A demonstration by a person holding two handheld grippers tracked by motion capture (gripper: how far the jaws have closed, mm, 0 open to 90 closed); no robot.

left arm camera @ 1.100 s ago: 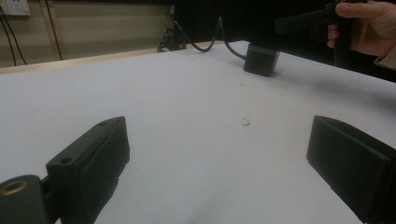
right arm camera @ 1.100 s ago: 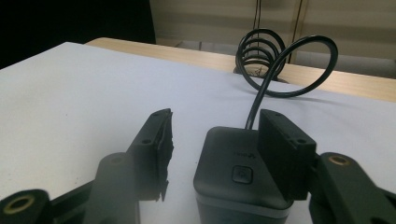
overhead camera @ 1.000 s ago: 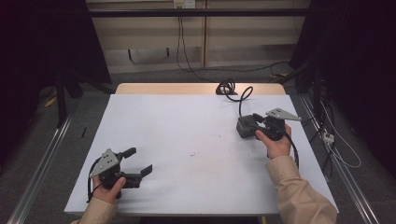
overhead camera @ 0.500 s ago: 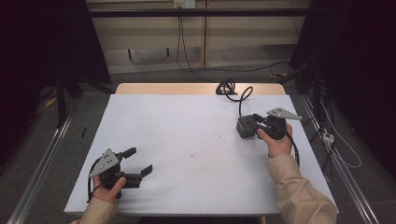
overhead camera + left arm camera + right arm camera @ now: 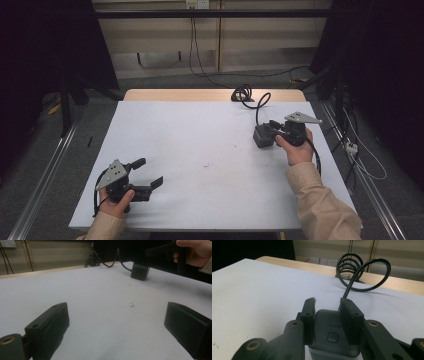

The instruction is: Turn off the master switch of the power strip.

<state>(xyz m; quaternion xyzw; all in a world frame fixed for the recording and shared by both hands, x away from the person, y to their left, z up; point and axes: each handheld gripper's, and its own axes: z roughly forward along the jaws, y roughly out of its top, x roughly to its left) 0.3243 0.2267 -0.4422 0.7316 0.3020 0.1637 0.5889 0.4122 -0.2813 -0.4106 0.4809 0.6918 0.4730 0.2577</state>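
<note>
In the high view, the right gripper [image 5: 272, 131] is sitting at the right of the frame, held by the person's right hand [image 5: 296, 150], and its jaws are closing around a small dark grey box [image 5: 262, 136] that is resting on the white table [image 5: 200, 135]; a black cord [image 5: 250, 96] is curling from the box up to a coil at the table's far edge, upper centre. The left gripper [image 5: 148, 173] is resting at the lower left of the frame with its jaws spread wide and nothing between them. In the left gripper view, the two black jaws are standing far apart at the bottom corners over bare table, while the box [image 5: 140, 271] is lying in the upper right, beneath the other hand [image 5: 197, 251]. In the right gripper view, the jaws have just been closing and are now pressing on both sides of the box [image 5: 332, 336] at lower centre, grasping it, with the cord [image 5: 359, 271] looping above in the upper centre.
</note>
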